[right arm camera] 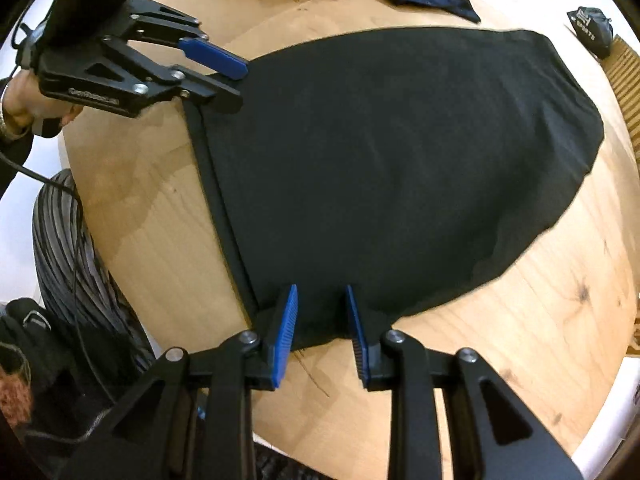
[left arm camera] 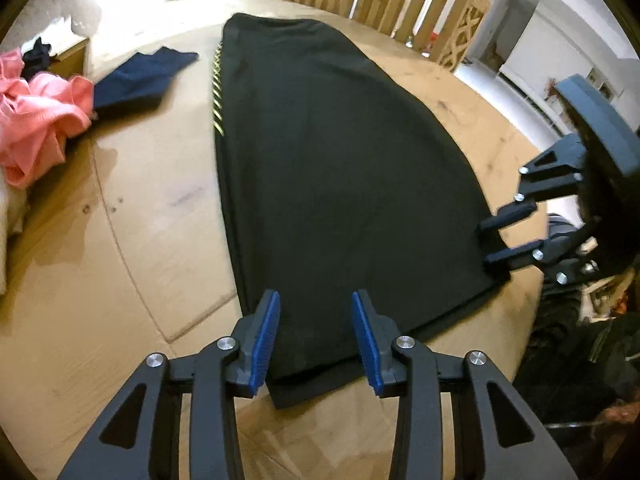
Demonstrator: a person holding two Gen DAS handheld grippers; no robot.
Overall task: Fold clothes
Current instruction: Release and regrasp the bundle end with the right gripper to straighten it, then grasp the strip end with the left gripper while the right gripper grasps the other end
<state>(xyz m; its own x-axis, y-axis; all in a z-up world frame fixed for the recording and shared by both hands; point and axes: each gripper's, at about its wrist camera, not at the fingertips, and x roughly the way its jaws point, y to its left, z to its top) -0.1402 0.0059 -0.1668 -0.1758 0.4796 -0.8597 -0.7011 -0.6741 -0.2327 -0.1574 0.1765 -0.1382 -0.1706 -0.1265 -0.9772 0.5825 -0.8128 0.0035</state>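
A black garment [left arm camera: 344,184] of smooth matte knit lies flat down the middle of the frame on the round pale-wood desk [left arm camera: 132,248], its hemmed edge nearest the cameras; yellow stripes [left arm camera: 217,92] run along its left side; the left gripper [left arm camera: 316,336], jaws parted with ribbed blue pads, straddles the lower hem without pinching it; the right gripper [right arm camera: 321,330], jaws likewise apart, stands over the cloth's lower edge; at upper left lie a crumpled pink garment [left arm camera: 36,120] and a flat navy piece [left arm camera: 140,80].
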